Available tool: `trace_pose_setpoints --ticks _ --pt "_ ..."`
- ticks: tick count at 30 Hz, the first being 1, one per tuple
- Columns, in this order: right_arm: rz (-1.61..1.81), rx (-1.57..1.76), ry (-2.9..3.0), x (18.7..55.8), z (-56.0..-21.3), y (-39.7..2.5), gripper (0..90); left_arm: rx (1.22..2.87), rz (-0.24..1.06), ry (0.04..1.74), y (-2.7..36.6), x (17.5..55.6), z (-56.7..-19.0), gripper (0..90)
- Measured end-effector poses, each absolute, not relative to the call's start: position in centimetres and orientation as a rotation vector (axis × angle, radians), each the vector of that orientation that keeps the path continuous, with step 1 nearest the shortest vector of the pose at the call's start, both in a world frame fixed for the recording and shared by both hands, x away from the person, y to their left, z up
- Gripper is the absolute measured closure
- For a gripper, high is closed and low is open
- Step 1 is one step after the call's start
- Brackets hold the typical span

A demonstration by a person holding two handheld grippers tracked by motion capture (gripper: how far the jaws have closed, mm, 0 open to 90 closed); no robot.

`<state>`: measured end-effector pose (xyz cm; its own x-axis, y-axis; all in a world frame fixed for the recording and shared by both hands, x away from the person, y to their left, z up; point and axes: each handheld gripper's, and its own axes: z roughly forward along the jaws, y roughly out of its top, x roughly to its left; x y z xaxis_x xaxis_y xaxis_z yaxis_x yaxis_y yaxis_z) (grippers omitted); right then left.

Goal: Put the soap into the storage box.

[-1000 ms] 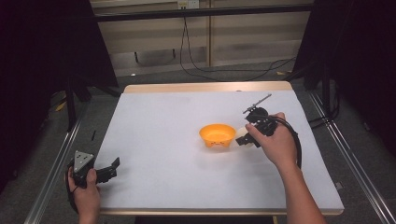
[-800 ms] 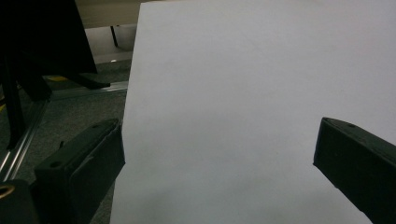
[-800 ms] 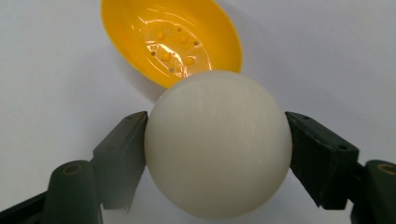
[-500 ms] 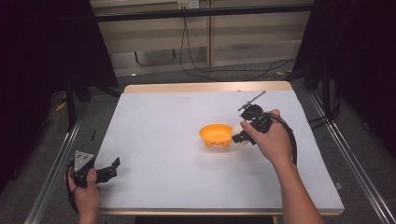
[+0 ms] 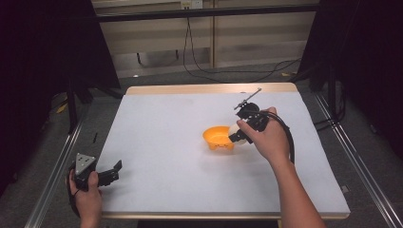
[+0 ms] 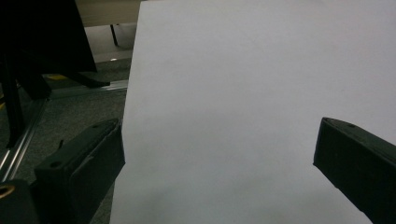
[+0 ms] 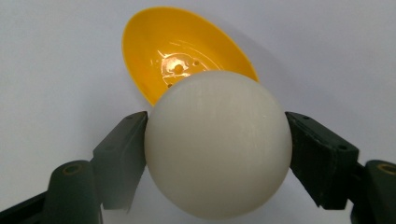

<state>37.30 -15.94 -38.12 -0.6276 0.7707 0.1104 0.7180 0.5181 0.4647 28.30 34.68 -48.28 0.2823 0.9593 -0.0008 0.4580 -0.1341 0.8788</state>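
An orange bowl point(image 5: 218, 138) sits right of the table's middle; in the right gripper view its glossy inside point(image 7: 177, 70) is empty. My right gripper point(image 5: 237, 136) hovers at the bowl's right rim, shut on a white ball point(image 7: 217, 143) that both jaws press from the sides. The ball point(image 5: 236, 131) shows as a pale spot beside the rim in the high view. My left gripper point(image 5: 110, 173) rests at the table's front left corner, jaws wide apart over bare white surface point(image 6: 233, 116), holding nothing.
The white table top point(image 5: 166, 123) has a wooden far edge point(image 5: 209, 89). A metal rail point(image 5: 52, 175) runs along the left side on the grey floor, another along the right. Cables point(image 5: 199, 57) hang behind the table.
My right gripper has carried the white ball leftward and slightly toward the bowl, now at its right rim. The left gripper has stayed still.
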Motion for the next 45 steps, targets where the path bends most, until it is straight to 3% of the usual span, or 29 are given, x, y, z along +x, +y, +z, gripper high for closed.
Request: trace_pose_setpoints --ticks 45 --pt "0.694 1.299 2.647 39.7 -39.8 -11.8 24.9 1.744 0.774 1.294 34.6 28.3 -48.3 1.9"
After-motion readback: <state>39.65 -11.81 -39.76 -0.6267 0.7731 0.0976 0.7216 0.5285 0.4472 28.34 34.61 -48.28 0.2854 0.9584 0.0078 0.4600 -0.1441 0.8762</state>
